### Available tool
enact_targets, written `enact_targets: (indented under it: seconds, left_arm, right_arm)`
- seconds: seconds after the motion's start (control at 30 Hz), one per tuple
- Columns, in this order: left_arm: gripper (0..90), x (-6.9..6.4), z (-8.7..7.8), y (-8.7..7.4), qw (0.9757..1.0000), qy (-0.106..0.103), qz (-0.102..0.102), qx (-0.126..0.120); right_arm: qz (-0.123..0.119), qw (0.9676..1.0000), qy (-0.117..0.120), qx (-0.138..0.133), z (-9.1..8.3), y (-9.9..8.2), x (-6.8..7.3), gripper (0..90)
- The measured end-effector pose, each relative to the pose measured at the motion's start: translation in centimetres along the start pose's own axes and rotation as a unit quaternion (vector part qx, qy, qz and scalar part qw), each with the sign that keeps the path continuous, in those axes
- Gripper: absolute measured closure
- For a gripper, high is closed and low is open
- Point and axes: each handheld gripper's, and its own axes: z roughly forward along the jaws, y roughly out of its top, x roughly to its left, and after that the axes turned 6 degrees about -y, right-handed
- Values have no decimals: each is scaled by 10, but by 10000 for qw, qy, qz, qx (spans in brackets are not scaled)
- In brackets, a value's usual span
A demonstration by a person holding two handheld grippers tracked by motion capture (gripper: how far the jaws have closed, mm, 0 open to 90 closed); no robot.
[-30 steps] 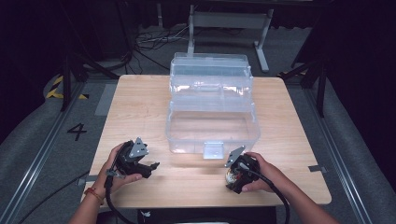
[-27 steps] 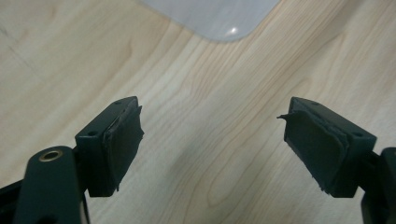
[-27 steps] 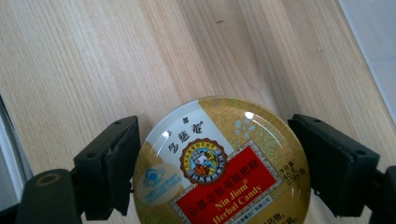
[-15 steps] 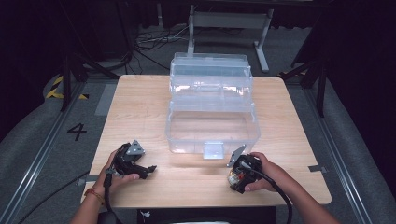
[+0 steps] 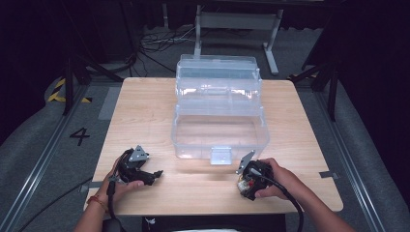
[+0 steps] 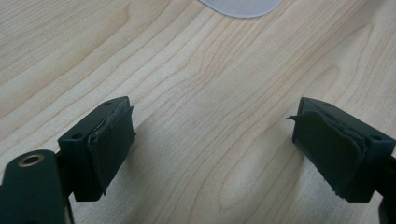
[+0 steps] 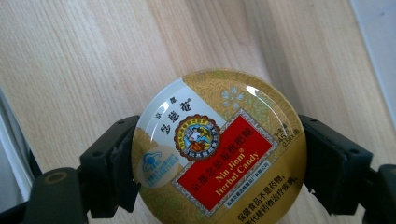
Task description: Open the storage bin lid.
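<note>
A round gold candy tin [image 7: 218, 154] with a red label sits between the jaws of my right gripper [image 5: 245, 186], which is shut on its rim, low over the table's front right. At the front left, my left gripper [image 5: 153, 175] hovers just above the bare wood. Its jaws have just been opening and stand wide apart with nothing between the pads [image 6: 112, 140]. A clear plastic tiered box [image 5: 220, 145] stands open in the middle of the table, its front latch [image 5: 221, 155] facing me.
The wooden table [image 5: 145, 111] has bare room left and right of the box and along the front edge. A strip of tape [image 5: 329, 174] lies near the right edge. Beyond the table are a dark floor, cables and a metal stand [image 5: 237, 21].
My left gripper has sunk slightly toward the tabletop. The right hand has stayed where it was with the tin.
</note>
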Motion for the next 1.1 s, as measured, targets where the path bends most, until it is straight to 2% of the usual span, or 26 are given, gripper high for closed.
enact_targets:
  seconds: [0.07,0.17,0.3,0.43,0.47,0.7,0.77,0.8,0.9,1.1]
  left_arm:
    - [130,0,0,0,10000,0,3,1]
    - [123,0,1,1,10000,-31,-58,-12]
    - [123,0,1,1,10000,-31,-58,-13]
    - [123,0,1,1,10000,-28,-49,-11]
    - [123,0,1,1,10000,-26,-49,-11]
    - [123,0,0,0,10000,24,-32,5]
    - [123,0,0,0,10000,27,-34,-2]
    - [123,0,0,0,10000,21,-40,11]
    - [121,0,1,0,10000,-12,-70,-5]
    - [117,0,1,1,10000,-29,-48,-10]
  right_arm:
    - [81,9999,25,-73,-3,-1,-2,203]
    - [58,9997,-57,-217,-8,-5,-5,203]
    - [-32,9998,-76,-164,-12,-11,-8,203]
    - [28,9998,-85,-195,-16,-12,-10,203]
    - [-34,9997,-101,-210,-17,-12,-11,203]
    - [-71,9998,-71,-184,-20,-11,-9,203]
    - [-144,9997,-53,-206,-21,-11,-10,203]
    - [-65,9997,-49,-241,-23,-11,-8,203]
    - [-180,9995,-37,-276,-26,-11,-9,203]
    - [-69,9996,-53,-285,-26,-14,-10,203]
